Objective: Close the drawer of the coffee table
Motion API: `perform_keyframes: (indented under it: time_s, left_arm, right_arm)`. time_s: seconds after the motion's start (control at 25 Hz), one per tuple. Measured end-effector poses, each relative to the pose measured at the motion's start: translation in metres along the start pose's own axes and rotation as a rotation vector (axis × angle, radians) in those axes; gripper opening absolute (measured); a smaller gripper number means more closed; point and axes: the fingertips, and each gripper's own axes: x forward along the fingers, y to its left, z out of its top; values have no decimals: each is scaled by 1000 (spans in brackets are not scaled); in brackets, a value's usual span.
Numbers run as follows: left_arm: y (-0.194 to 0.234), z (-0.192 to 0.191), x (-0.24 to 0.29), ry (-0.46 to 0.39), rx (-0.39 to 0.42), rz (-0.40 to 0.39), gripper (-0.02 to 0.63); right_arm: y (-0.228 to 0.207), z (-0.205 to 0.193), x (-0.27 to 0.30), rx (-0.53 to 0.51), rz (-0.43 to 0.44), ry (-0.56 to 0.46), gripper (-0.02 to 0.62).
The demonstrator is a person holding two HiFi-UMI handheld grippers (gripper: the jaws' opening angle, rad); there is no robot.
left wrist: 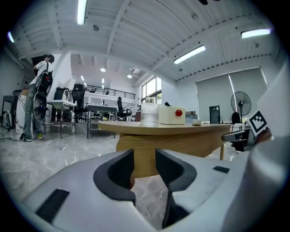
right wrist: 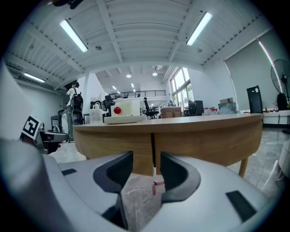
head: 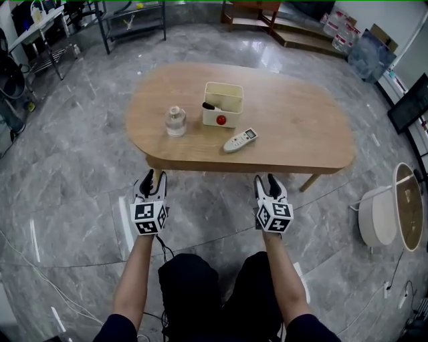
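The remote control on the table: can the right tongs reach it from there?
Probably yes: the remote control lies near the table's front edge, nothing between it and the open right tongs.

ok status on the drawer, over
left gripper, right gripper open, empty, short of coffee table. apron looks flush, no drawer sticking out. path clear.

Lighting's bright and pretty even all round. Long fluorescent ceiling strips [left wrist: 82, 11] do most of the work in both gripper views. Daylight also comes through the tall windows [left wrist: 152, 90] at the back, a bit blown out. The head view is sharp. The glossy grey marble floor [head: 73, 200] throws back pale streaky reflections, and the oval light-wood table [head: 294, 127] drops only a soft shadow under its near edge. The gripper views are heavy fisheye, with black corners and bent lines near the rim. The left gripper [left wrist: 145, 167] and right gripper [right wrist: 146, 170] look soft, being right at the lens.
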Motion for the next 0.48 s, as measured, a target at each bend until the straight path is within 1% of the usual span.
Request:
perform_keyframes:
  time_s: [0.08, 0.2, 0.4, 0.48]
  left_arm:
    - [1, -2, -18, -2, -3, -4, 153]
    - [-1, -5, -45, -10, 20, -21, 153]
    - [-6, -6, -91, -20, 19, -22, 153]
    - [-12, -5, -109, -29, 31, -25, 153]
  right_arm:
    - [5, 2, -19, -22, 33, -24, 198]
    - [13, 5, -51, -41, 58, -55, 198]
    - [23, 2, -104, -15, 74, -67, 198]
    - [25, -1, -123, -8, 72, -68, 198]
